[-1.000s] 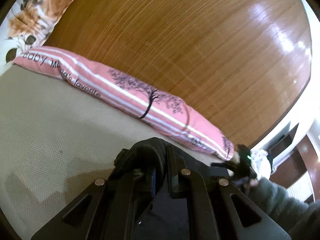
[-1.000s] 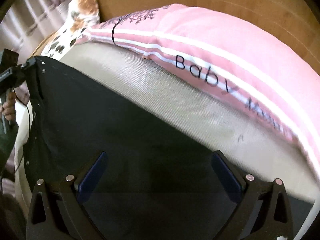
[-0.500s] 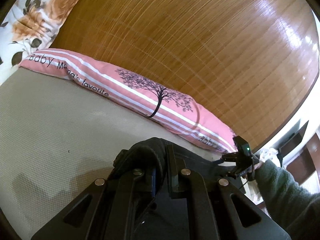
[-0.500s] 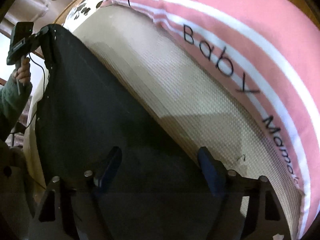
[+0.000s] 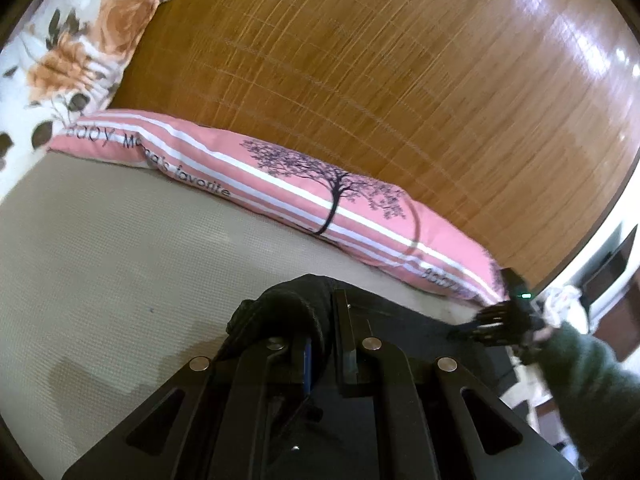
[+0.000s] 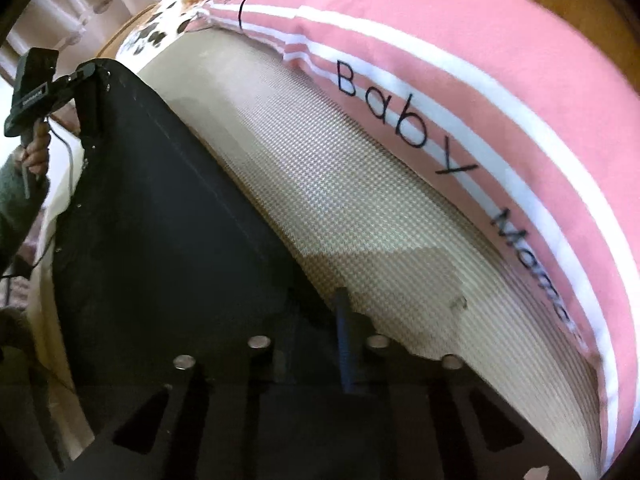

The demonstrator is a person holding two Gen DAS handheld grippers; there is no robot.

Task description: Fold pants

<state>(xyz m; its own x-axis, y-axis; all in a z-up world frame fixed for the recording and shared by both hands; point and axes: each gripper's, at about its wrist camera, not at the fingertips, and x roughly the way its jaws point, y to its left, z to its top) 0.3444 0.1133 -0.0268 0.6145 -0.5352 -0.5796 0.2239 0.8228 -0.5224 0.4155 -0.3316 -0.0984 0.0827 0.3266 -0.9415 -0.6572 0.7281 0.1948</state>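
Observation:
The black pants (image 6: 160, 208) lie spread on a beige bed (image 6: 340, 208). My left gripper (image 5: 324, 320) is shut on a bunched corner of the pants (image 5: 288, 304) and holds it just above the bed (image 5: 100, 260). My right gripper (image 6: 316, 312) is shut on the opposite corner of the same edge, down at the bed surface. The right gripper also shows in the left wrist view (image 5: 500, 316), at the far end of the edge. The left gripper shows in the right wrist view (image 6: 86, 70), lifting its corner.
A long pink striped pillow (image 5: 320, 196) lies along the wooden headboard (image 5: 360, 60) just beyond the pants. A floral pillow (image 5: 68, 44) leans at the far left. The pink pillow (image 6: 460, 80) fills the right side of the right wrist view.
My right gripper has closed from wide open onto the pants edge and dropped lower toward the bed. The left gripper stays shut on its corner and has shifted slightly.

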